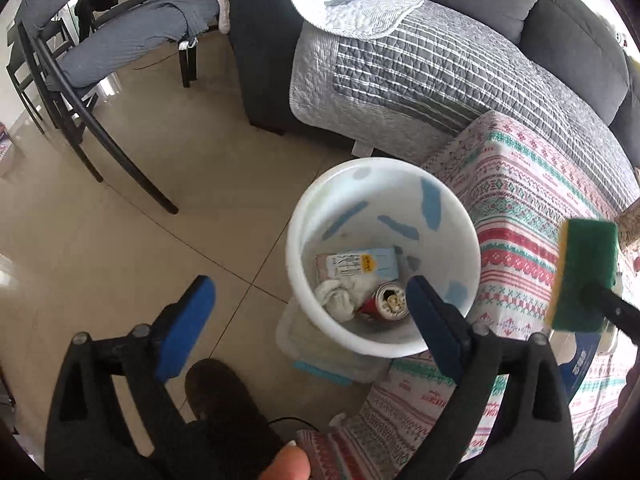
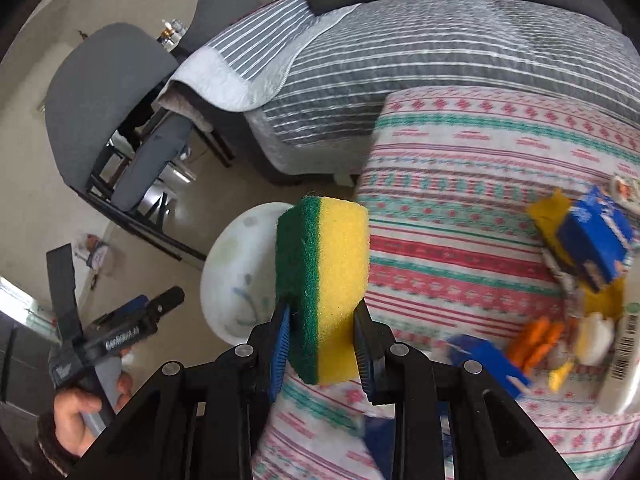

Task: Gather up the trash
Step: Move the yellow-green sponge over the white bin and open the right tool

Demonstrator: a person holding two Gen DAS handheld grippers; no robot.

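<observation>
A white bin (image 1: 316,184) stands on the floor beside the table. At its bottom lie a red can (image 1: 386,300), crumpled white tissue (image 1: 340,294) and a flattened carton (image 1: 356,264). My left gripper (image 1: 309,282) hangs above the bin's mouth, jaws wide open with nothing between them. My right gripper (image 2: 322,308) is shut on a yellow-and-green sponge (image 2: 324,264), held upright over the table's edge, just right of the bin (image 2: 236,264). The sponge (image 1: 584,272) also shows at the right edge of the left wrist view.
The table wears a red-and-green patterned cloth (image 2: 460,208). On its right side lie a blue box (image 2: 596,236), orange pieces (image 2: 536,344) and a white bottle (image 2: 624,360). A sofa with a striped quilt (image 1: 420,64) stands behind, chairs (image 1: 100,52) to the left. A clear lidded box (image 1: 320,356) sits under the bin.
</observation>
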